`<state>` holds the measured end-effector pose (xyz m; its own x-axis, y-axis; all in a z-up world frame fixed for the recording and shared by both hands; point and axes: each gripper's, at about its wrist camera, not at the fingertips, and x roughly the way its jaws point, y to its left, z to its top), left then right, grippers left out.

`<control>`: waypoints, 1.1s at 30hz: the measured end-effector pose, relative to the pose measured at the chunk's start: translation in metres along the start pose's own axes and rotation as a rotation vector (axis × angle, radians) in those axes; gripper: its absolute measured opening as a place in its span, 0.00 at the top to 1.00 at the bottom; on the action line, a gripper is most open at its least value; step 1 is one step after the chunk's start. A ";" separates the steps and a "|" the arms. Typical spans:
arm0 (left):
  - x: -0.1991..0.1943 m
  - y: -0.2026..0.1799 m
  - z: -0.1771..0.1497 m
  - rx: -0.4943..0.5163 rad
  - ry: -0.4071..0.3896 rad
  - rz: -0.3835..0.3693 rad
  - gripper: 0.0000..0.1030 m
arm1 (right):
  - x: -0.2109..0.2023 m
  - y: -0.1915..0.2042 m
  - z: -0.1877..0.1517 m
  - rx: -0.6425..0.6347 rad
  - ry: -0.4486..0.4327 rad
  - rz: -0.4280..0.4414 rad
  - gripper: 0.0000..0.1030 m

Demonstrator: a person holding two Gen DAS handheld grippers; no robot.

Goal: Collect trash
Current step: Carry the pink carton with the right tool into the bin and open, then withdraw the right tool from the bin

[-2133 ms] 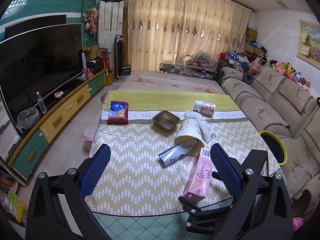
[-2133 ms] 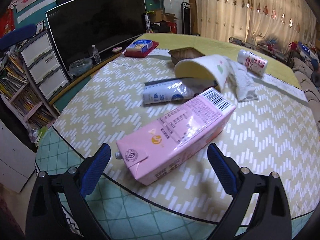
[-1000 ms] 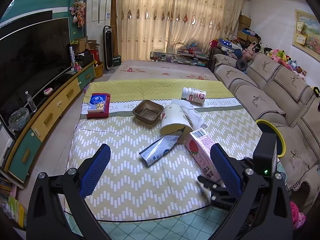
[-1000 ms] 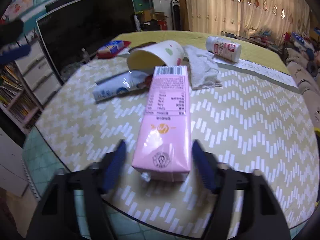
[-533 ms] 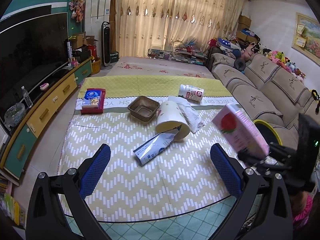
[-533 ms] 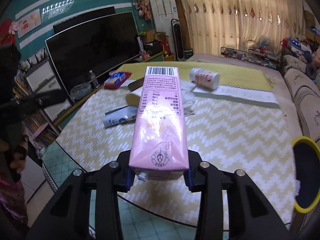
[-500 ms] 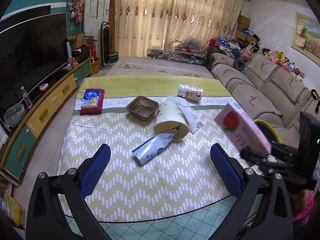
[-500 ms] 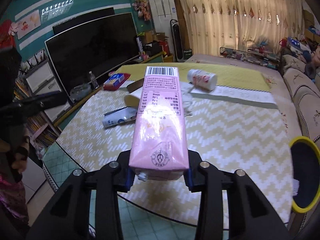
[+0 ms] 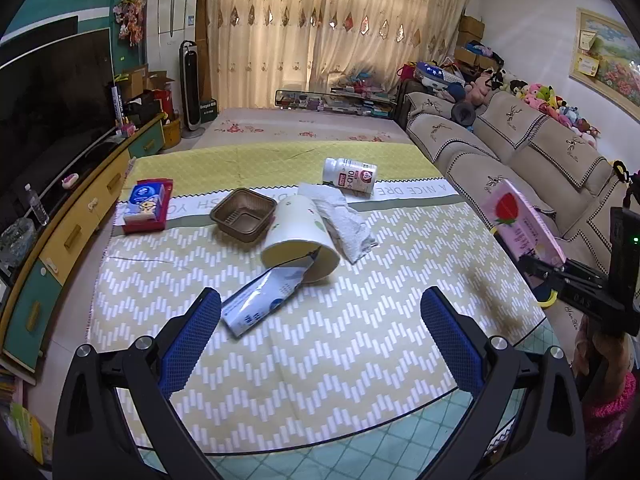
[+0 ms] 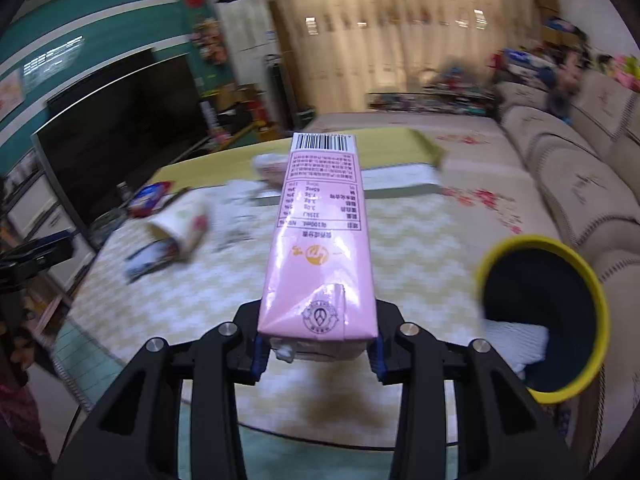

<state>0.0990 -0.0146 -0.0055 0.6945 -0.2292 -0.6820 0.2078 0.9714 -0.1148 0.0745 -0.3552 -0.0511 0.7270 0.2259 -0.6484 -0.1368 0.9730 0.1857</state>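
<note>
The right gripper pinches the pink carton and holds it in the air beside the yellow-rimmed bin, not yet inside. The left gripper is spread and empty. On the table the paper cup, foil pouch, crumpled tissue and white bottle are left to collect.

Right tool clamps pink carton; yellow-rimmed bin just right.

Pink carton aloft beside bin
</note>
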 end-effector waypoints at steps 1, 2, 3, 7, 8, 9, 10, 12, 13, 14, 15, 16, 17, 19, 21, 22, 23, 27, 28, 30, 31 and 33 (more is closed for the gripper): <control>0.003 -0.003 0.001 -0.003 0.004 -0.005 0.05 | 0.001 -0.013 0.000 0.018 0.001 -0.020 0.64; 0.005 -0.004 0.002 -0.005 0.008 -0.010 0.05 | 0.001 -0.025 -0.001 0.038 0.004 -0.042 0.64; 0.008 -0.008 0.004 -0.007 0.014 -0.016 0.05 | 0.002 -0.043 -0.003 0.068 0.011 -0.075 0.64; 0.015 -0.020 0.009 0.006 0.019 -0.016 0.05 | 0.012 -0.099 -0.012 0.144 0.050 -0.171 0.64; 0.017 -0.024 0.010 0.010 0.016 -0.017 0.05 | 0.016 -0.112 -0.015 0.161 0.062 -0.192 0.64; 0.018 -0.027 0.012 0.011 0.012 -0.019 0.05 | 0.019 -0.124 -0.017 0.177 0.072 -0.209 0.64; 0.019 -0.030 0.014 0.012 0.010 -0.021 0.05 | 0.023 -0.137 -0.020 0.195 0.085 -0.229 0.64; 0.021 -0.034 0.017 0.014 0.012 -0.024 0.05 | 0.030 -0.156 -0.024 0.220 0.104 -0.253 0.64; 0.023 -0.037 0.019 0.017 0.014 -0.026 0.05 | 0.034 -0.161 -0.026 0.225 0.110 -0.260 0.64; 0.024 -0.039 0.020 0.019 0.016 -0.026 0.05 | 0.037 -0.165 -0.027 0.231 0.115 -0.267 0.64; 0.026 -0.042 0.021 0.023 0.020 -0.025 0.05 | 0.040 -0.171 -0.028 0.238 0.119 -0.275 0.64; 0.028 -0.045 0.021 0.029 0.025 -0.023 0.05 | 0.041 -0.175 -0.029 0.243 0.122 -0.281 0.64; 0.029 -0.046 0.021 0.032 0.028 -0.022 0.05 | 0.045 -0.180 -0.030 0.250 0.127 -0.286 0.64; 0.032 -0.049 0.022 0.038 0.034 -0.022 0.05 | 0.051 -0.189 -0.030 0.264 0.137 -0.297 0.63; 0.034 -0.050 0.022 0.043 0.038 -0.020 0.05 | 0.053 -0.193 -0.029 0.277 0.134 -0.308 0.53; 0.035 -0.050 0.023 0.043 0.039 -0.018 0.05 | 0.052 -0.195 -0.028 0.277 0.130 -0.317 0.52; 0.037 -0.049 0.023 0.042 0.042 -0.016 0.05 | 0.052 -0.195 -0.028 0.277 0.125 -0.322 0.51; 0.043 -0.043 0.022 0.033 0.053 -0.012 0.05 | 0.050 -0.191 -0.027 0.278 0.115 -0.315 0.49; 0.045 -0.041 0.022 0.032 0.056 -0.010 0.05 | 0.050 -0.189 -0.026 0.277 0.114 -0.315 0.48; 0.050 -0.036 0.019 0.032 0.068 -0.001 0.05 | 0.050 -0.184 -0.027 0.273 0.117 -0.312 0.46; 0.053 -0.034 0.018 0.033 0.073 0.005 0.05 | 0.049 -0.182 -0.026 0.272 0.117 -0.311 0.46; 0.058 -0.025 0.014 0.039 0.085 0.027 0.05 | 0.049 -0.178 -0.027 0.271 0.116 -0.305 0.46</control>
<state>0.1436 -0.0534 -0.0317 0.6398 -0.1953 -0.7433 0.2176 0.9736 -0.0685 0.1163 -0.5160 -0.1356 0.6242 -0.0520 -0.7795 0.2662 0.9522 0.1496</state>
